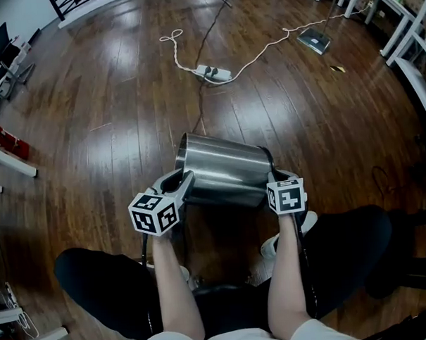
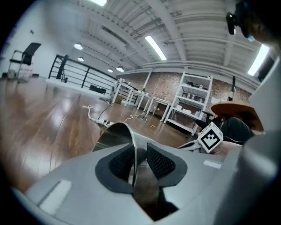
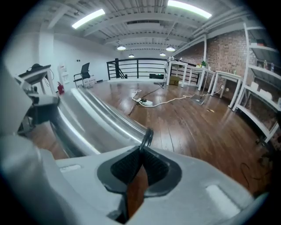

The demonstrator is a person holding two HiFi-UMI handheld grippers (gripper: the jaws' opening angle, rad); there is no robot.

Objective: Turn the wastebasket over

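Observation:
The shiny steel wastebasket [image 1: 223, 169] lies on its side just above the wooden floor, straight ahead of my knees. My left gripper [image 1: 179, 180] is at its left end. In the left gripper view the thin metal wall of the wastebasket [image 2: 115, 134] stands between the jaws of the left gripper [image 2: 139, 160], close against the left pad, with a gap to the right pad. My right gripper [image 1: 275, 176] is at the right end. In the right gripper view the right gripper [image 3: 141, 165] is shut on the dark ring at the end of the wastebasket [image 3: 88, 115].
A white power strip [image 1: 214, 73] with cables lies on the floor beyond the basket. A flat grey device [image 1: 314, 40] lies at the far right, with white table legs [image 1: 403, 30] beside it. A red object [image 1: 7, 141] and a chair [image 1: 3, 44] stand at the left. My shoe [image 1: 276, 244] is under the basket.

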